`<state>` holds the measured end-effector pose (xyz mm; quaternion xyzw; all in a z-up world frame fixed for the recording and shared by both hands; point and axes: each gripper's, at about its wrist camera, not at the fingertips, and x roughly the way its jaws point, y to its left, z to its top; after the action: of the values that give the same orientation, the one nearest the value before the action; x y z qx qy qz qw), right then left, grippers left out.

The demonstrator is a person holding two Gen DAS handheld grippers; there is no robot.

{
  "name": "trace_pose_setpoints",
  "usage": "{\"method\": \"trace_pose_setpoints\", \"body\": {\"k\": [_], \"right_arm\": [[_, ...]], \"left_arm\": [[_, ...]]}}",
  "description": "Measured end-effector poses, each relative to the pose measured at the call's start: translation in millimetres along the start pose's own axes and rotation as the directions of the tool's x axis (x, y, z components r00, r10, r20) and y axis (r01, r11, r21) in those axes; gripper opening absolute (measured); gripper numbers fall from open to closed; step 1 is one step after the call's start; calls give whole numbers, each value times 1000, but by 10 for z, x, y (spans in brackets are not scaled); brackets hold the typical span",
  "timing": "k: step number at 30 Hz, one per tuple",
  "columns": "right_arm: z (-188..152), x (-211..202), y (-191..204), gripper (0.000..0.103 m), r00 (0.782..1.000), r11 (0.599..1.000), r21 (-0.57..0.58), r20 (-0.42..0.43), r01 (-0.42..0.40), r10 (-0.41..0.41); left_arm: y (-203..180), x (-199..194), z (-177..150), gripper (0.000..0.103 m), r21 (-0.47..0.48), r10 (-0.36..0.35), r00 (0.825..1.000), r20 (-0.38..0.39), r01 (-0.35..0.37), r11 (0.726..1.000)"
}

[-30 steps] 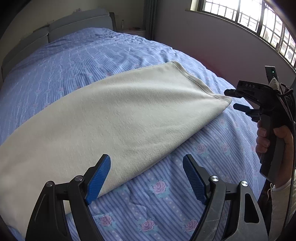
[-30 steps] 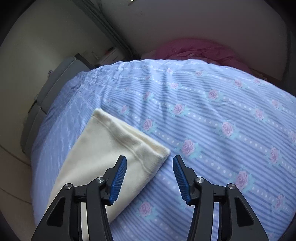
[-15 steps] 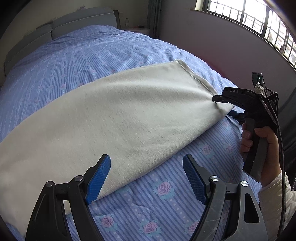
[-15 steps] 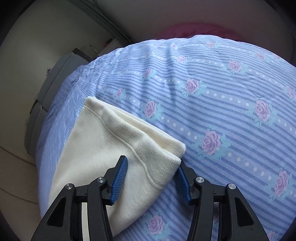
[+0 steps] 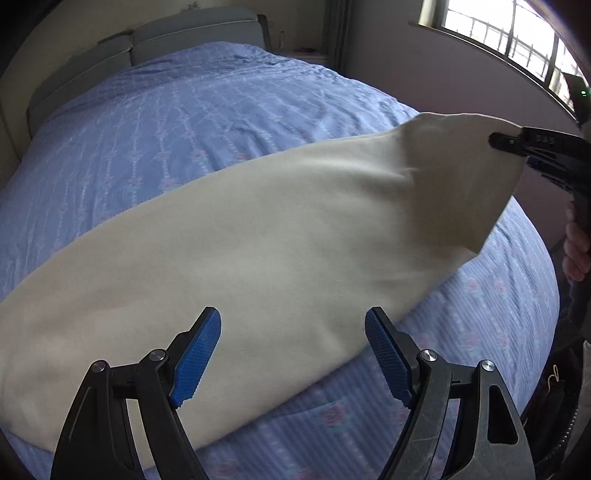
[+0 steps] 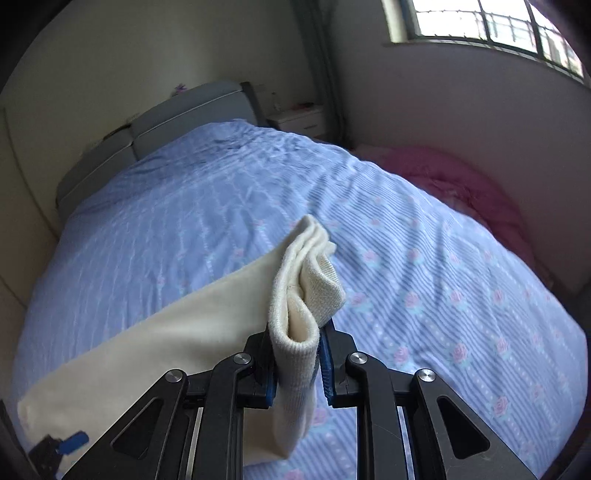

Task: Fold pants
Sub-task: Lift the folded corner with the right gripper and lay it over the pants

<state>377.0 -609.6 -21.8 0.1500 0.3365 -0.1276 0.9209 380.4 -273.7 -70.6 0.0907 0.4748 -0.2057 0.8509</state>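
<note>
The cream pants [image 5: 258,236] lie lengthwise across the blue floral bedspread [image 5: 177,122], already doubled into one long band, and the end nearest the window [image 6: 480,22] is lifted off the bed. The right gripper [image 6: 297,360] has that end: its jaws are closing on the ribbed cuff [image 6: 295,354], the knit bunched between the blue pads and spilling out above and below them. Taking the cuff end rather than the middle looks deliberate, since it lets the whole leg be carried over towards the far end for a crosswise fold. From the left wrist view the raised cloth hangs in a taut, sail-like triangle, which suggests a soft, fairly thick fleece that drapes without creasing sharply; the cuff is a coarser rib, with a stitched seam where it meets the leg. The left gripper [image 5: 291,354] hovers above the near edge of the pants with its jaws standing wide and nothing between them, probably poised to pin or pinch the cloth. The bedspread is thin, striped cotton with printed roses, lightly rumpled towards the grey padded headboard [image 5: 155,40]. A pink quilt [image 6: 461,177] lies heaped beyond the bed's far side.
</note>
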Motion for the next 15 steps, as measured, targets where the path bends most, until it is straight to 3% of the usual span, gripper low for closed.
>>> {"method": "trace_pose_setpoints", "body": {"k": [6, 15], "right_arm": [[-29, -331, 1220, 20, 997, 966, -249, 0, -74, 76], [-612, -674, 2916, 20, 976, 825, -523, -98, -216, 194]], "left_arm": [[901, -399, -175, 80, -58, 101, 994, 44, -99, 993], [2017, -872, -819, 80, -92, 195, 980, 30, -192, 977]]}}
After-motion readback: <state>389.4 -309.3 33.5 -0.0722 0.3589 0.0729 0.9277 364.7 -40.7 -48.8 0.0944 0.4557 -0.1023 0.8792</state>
